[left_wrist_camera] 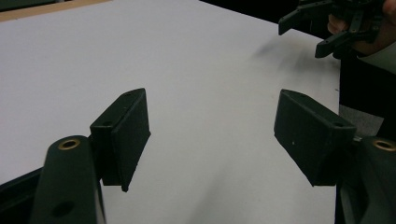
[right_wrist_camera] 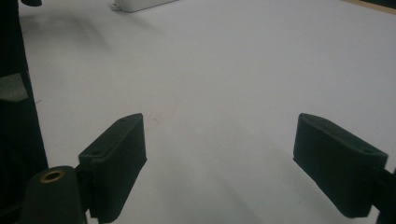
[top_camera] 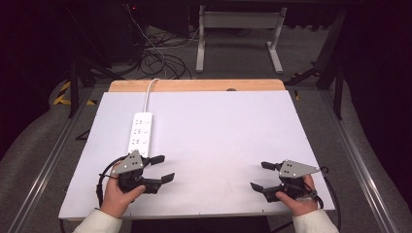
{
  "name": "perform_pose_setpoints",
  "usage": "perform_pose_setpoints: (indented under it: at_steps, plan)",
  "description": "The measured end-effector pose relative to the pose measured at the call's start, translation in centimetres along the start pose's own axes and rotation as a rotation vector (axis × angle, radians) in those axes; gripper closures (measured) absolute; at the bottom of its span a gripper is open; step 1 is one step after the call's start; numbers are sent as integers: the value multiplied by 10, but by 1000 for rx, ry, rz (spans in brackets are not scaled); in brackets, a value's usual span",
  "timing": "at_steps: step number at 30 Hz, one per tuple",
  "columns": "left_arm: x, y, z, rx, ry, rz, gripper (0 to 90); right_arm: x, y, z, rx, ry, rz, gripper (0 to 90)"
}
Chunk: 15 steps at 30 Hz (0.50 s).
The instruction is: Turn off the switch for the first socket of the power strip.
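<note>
From the high view, a person is holding a black two-jaw left claw (top_camera: 165, 168) and a matching right claw (top_camera: 258, 175) low over the near part of the flat white-covered worktop (top_camera: 218, 131), both with jaws standing apart and gripping nothing. The long white plastic power strip (top_camera: 140, 132) is lying just beyond the left claw, its long axis running away from the person toward the far wooden edge, its white cable (top_camera: 148, 92) trailing off that way. The left hand is sitting far nearer to it; the right is well apart, across bare white surface.

In the left gripper view, the left claw (left_wrist_camera: 212, 135) is gaping wide over plain worktop (left_wrist_camera: 140, 56), with the right claw (left_wrist_camera: 310, 32) showing farther off, also parted.

In the right gripper view, the right claw (right_wrist_camera: 219, 158) is spread open, and a corner of the power strip (right_wrist_camera: 140, 4) is peeking in at the far top edge. I judge there is plenty of open room all round.
</note>
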<state>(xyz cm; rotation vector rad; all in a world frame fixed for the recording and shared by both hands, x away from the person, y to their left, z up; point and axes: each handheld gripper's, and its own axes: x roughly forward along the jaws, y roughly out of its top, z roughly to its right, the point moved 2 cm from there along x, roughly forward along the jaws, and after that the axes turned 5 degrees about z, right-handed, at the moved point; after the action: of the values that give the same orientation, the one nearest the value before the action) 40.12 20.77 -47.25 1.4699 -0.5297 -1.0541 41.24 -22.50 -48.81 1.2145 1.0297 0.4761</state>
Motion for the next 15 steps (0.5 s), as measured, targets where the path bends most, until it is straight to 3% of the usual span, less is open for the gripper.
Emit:
perform_pose_setpoints:
  at_steps: [7,10,13,15]
  plan:
    - [4,-14,4,25,43,-19,260,0,-1,1,2,2,2,178]
    - [5,-18,6,7,44,-13,243,0,-1,1,2,1,-1,178]
    - [5,-23,5,-59,26,18,247,0,-1,1,2,1,-4,178]
    - [7,-28,5,-61,31,7,258,0,-2,1,3,1,-6,178]
